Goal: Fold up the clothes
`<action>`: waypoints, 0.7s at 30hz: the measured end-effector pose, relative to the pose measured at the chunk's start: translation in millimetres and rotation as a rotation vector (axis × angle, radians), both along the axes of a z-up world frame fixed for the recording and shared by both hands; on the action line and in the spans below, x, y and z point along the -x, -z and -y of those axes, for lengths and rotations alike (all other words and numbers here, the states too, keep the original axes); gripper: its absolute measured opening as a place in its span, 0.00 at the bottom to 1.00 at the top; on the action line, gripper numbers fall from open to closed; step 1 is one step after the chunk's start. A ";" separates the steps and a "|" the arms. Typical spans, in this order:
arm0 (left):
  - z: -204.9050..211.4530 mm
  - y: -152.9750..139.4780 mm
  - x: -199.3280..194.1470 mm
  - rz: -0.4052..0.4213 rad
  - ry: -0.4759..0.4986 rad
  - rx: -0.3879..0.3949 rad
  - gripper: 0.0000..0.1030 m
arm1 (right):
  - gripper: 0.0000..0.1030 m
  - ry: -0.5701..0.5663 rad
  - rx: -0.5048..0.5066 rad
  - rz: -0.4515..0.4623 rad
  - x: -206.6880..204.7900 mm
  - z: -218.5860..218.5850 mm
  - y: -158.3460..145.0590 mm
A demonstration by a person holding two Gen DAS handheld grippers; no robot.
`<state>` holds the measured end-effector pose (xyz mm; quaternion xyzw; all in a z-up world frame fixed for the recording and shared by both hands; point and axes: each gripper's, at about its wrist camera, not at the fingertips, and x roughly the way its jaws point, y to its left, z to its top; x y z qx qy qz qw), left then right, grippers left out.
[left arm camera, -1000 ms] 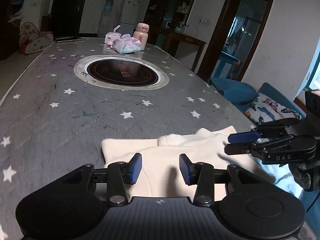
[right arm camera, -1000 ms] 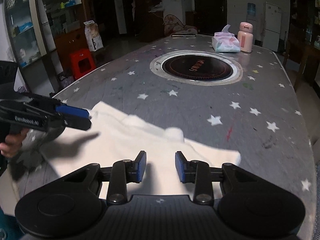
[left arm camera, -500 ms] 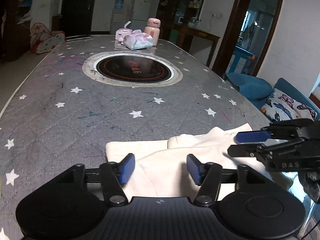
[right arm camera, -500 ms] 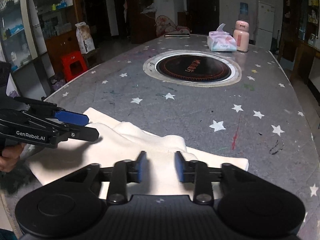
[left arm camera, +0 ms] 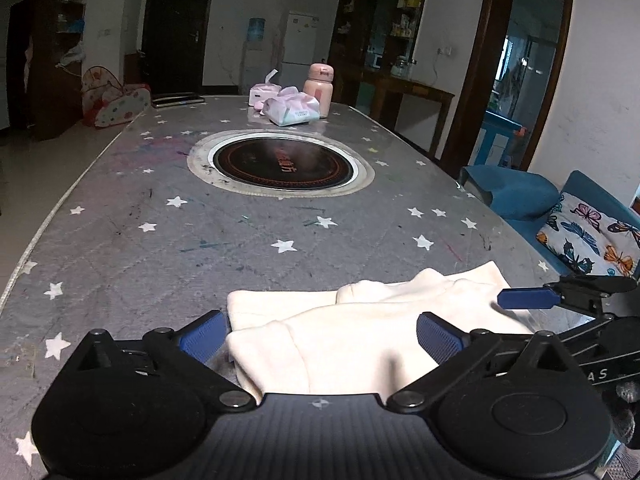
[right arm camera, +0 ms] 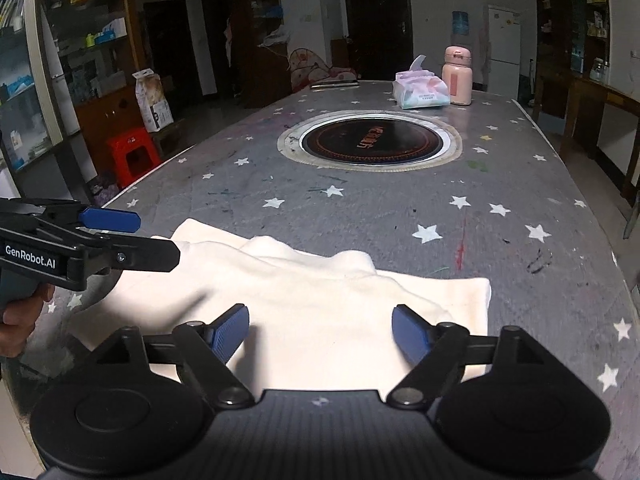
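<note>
Our left gripper (left arm camera: 320,336) has its jaws spreading apart and nothing pinched in them: the blue pads (left arm camera: 202,338) stand wide, one at each side of the cream garment (left arm camera: 360,340), with the cloth lying loose in the gap and touched by neither pad as far as we can see. Our right gripper (right arm camera: 320,334) is likewise letting go, its jaws widening, the pads (right arm camera: 230,332) clear of the fabric that lies under and between them.

The cream garment sits folded on the near end of the table (left arm camera: 160,248), directly ahead of and beneath both sets of fingers. In the left wrist view a rolled edge lies just beyond the left pad and a second layer reaches farther out, toward the right gripper, which enters that view from the right side. In the right wrist view the left gripper comes in from the left, over the cloth's far left corner, with a hand (right arm camera: 20,316) gripping its handle.

Well beyond our fingers, in the middle of the star-printed table, we see a round black cooktop (left arm camera: 284,164). Farther still, at the far end, stand a tissue pack (right arm camera: 420,90) and a pink bottle (right arm camera: 458,76), just beside each other.
</note>
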<state>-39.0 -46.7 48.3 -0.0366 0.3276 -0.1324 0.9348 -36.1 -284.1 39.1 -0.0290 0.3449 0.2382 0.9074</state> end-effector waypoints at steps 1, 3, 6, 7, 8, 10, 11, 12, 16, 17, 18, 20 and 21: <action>-0.1 0.5 0.7 -0.002 -0.004 -0.002 1.00 | 0.81 0.005 -0.004 0.001 1.7 0.6 0.1; -0.3 1.3 2.3 -0.005 -0.012 -0.007 1.00 | 0.84 0.015 -0.006 0.004 4.7 1.6 0.5; 0.0 3.0 5.5 -0.009 -0.022 -0.016 1.00 | 0.91 0.028 -0.002 0.010 9.8 2.8 1.8; 0.2 3.7 6.6 -0.010 -0.024 -0.020 1.00 | 0.91 0.027 -0.004 0.012 11.4 3.0 1.8; 0.5 4.5 7.8 -0.012 -0.025 -0.024 1.00 | 0.93 0.027 -0.007 0.017 13.4 3.5 1.5; 1.4 5.3 10.0 -0.010 -0.027 -0.035 1.00 | 0.99 0.031 -0.010 0.028 16.4 4.0 0.5; 1.8 5.3 11.1 -0.007 -0.028 -0.040 1.00 | 1.00 0.032 -0.013 0.034 18.0 4.4 -0.3; 2.2 5.2 12.2 -0.004 -0.030 -0.046 1.00 | 1.00 0.034 -0.016 0.040 19.5 4.8 -1.1; 2.3 4.4 16.0 0.004 -0.036 -0.061 1.00 | 1.00 0.037 -0.048 0.049 22.9 6.4 -3.9; 1.8 3.8 16.7 0.004 -0.038 -0.059 1.00 | 1.00 0.040 -0.056 0.047 23.2 6.6 -4.5; 1.0 3.3 17.5 0.007 -0.038 -0.055 1.00 | 1.00 0.044 -0.062 0.047 23.3 6.7 -4.9; 0.0 2.0 19.7 0.017 -0.038 -0.049 1.00 | 1.00 0.053 -0.084 0.051 24.1 7.5 -5.6; 0.0 1.3 20.8 0.025 -0.042 -0.054 1.00 | 1.00 0.053 -0.094 0.052 24.4 7.7 -5.7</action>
